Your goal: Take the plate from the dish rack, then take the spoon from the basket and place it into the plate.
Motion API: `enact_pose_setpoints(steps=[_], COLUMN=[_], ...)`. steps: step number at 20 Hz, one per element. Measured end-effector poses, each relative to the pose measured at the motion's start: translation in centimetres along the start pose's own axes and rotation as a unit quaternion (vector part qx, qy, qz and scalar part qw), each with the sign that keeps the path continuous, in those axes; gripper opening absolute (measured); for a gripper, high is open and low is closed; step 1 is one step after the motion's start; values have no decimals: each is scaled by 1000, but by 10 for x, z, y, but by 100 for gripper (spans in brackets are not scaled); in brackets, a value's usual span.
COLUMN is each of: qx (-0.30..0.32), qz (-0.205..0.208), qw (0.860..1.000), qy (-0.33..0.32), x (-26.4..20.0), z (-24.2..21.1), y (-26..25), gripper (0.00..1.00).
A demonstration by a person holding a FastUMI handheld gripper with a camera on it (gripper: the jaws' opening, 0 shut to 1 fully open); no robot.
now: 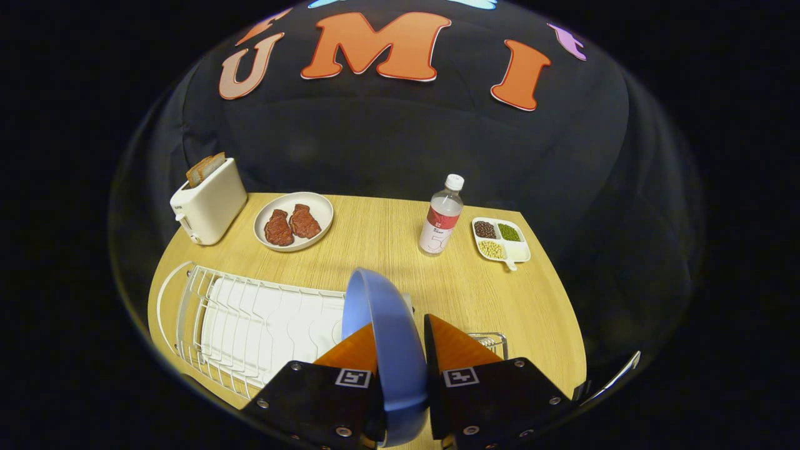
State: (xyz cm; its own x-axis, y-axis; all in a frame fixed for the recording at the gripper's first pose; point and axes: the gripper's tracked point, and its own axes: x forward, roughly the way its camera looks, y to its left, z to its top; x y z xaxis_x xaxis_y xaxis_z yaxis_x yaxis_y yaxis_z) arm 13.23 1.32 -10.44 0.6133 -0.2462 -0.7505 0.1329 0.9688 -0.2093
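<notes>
A blue plate (387, 337) stands on edge between my two orange fingers (453, 350), which press on its rim from both sides. My gripper (400, 359) is shut on it and holds it above the right end of the white wire dish rack (250, 319). To the right of the fingers, part of a small wire basket (490, 340) peeks out from behind the right finger. A thin metal handle, perhaps the spoon (615, 375), shows farther right near the table's edge.
On the wooden table (387, 237) beyond the fingers stand a white toaster (209, 200) with bread, a white plate with two pieces of meat (294, 222), a water bottle (442, 215) and a divided dish of beans (500, 240).
</notes>
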Motion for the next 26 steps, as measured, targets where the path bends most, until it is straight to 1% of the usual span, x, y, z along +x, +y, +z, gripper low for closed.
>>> enact_pose_setpoints(steps=[2,6,10,14,17,20,22,25,26], qx=[10,12,28,46,72,98,118,132,143], qz=[17,36,76,98,115,124,135,151,163], qw=[1000,999,996,993,989,985,982,979,976], qy=[-5,-25,-34,-52,-63,-69,-54,-36,-30], x=[-11,-38,-68,-97,-114,-122,-123,-117,-116], z=[1,-7,-33,-60,-83,-112,-134,-162,-170], y=[2,-3,-3,-12,-21,-32,-36,-36,-32], gripper=[28,28,28,28,27,27,27,27,27])
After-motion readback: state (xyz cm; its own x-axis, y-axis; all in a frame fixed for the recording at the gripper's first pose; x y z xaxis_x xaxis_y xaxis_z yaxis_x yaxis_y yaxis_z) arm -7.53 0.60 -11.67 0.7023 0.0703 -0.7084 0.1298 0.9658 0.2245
